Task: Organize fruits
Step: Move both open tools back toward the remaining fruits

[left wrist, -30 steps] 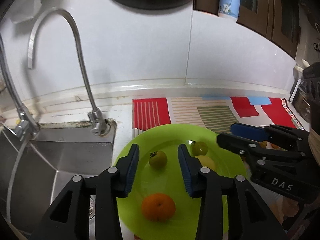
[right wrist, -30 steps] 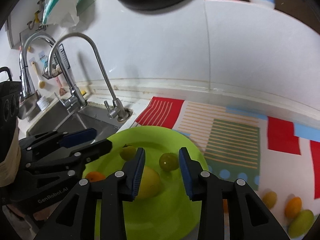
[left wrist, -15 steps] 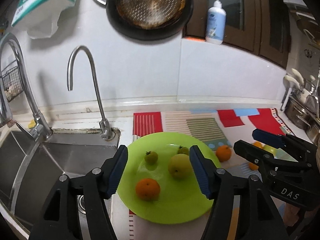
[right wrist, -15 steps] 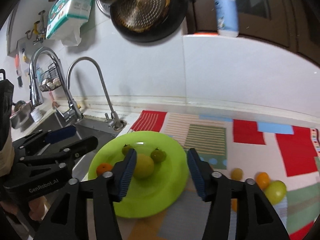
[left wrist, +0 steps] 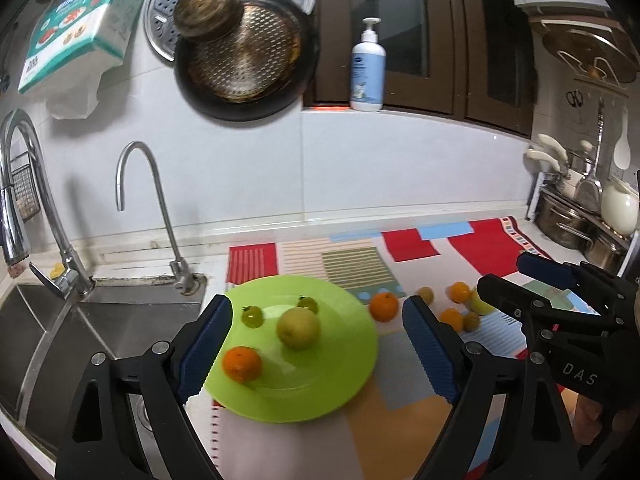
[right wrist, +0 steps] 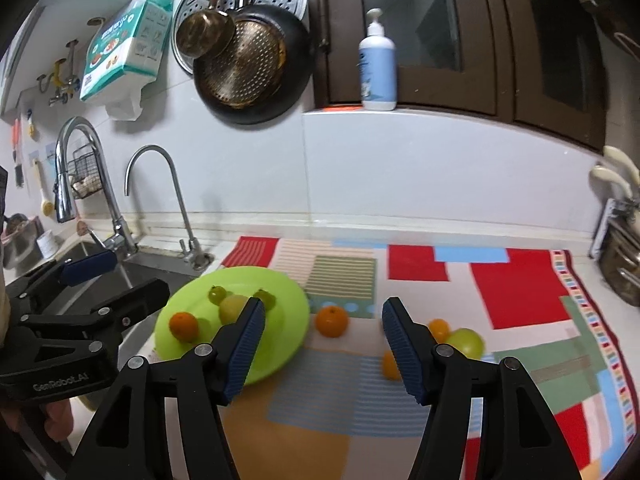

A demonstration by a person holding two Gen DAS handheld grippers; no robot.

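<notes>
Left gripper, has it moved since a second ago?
Yes. The left gripper has pulled back and up from the green plate; the plate and faucet look smaller, and its fingers have opened wider.

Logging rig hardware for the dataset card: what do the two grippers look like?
Both are matte black plastic linkages with silver rivets and ribbed blue pads on the jaws. The left gripper body reads "GenRobot.AI" in the right wrist view; the right gripper reads "DAS". No cables or sleeves visible.

sink [left wrist: 60,320] left | pan [left wrist: 244,64] on wall | soap bottle [left wrist: 368,68] on ledge | patchwork mat [right wrist: 500,300] on counter
</notes>
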